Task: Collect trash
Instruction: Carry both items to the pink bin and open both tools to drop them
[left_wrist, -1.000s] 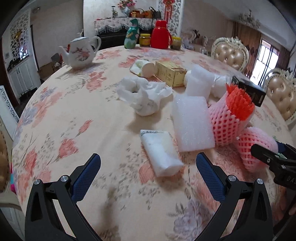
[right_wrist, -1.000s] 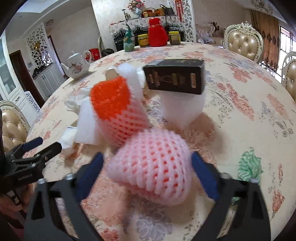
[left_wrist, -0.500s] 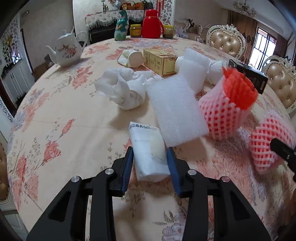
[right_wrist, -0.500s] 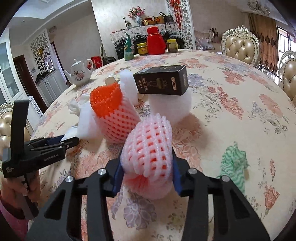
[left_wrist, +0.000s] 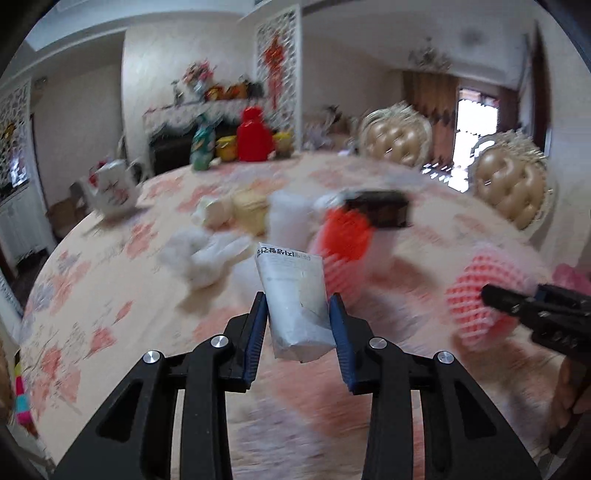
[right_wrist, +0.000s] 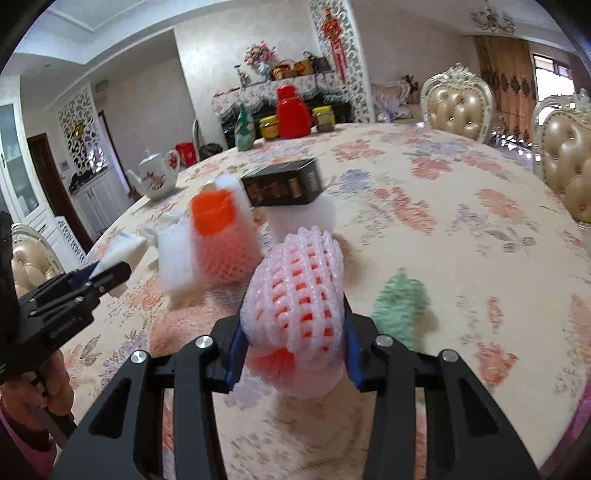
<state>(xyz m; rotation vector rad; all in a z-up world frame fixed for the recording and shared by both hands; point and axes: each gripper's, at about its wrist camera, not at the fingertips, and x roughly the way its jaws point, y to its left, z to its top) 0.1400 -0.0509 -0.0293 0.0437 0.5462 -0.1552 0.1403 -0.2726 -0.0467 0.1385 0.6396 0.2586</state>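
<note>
The left gripper (left_wrist: 298, 308) is clamped on a white packet (left_wrist: 295, 299) and holds it above the table (left_wrist: 110, 295), near the edge closest to the person. The right gripper (right_wrist: 293, 332) is clamped on a pink foam net (right_wrist: 295, 291), also lifted. An orange foam net (right_wrist: 221, 236) and a black box (right_wrist: 282, 182) lie toward the table's middle.

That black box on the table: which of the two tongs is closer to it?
Probably the right. The right tongs, shut on a pink foam net, point toward the black box just beyond. The left tongs, gripping a white packet, sit farther off to its left.
</note>
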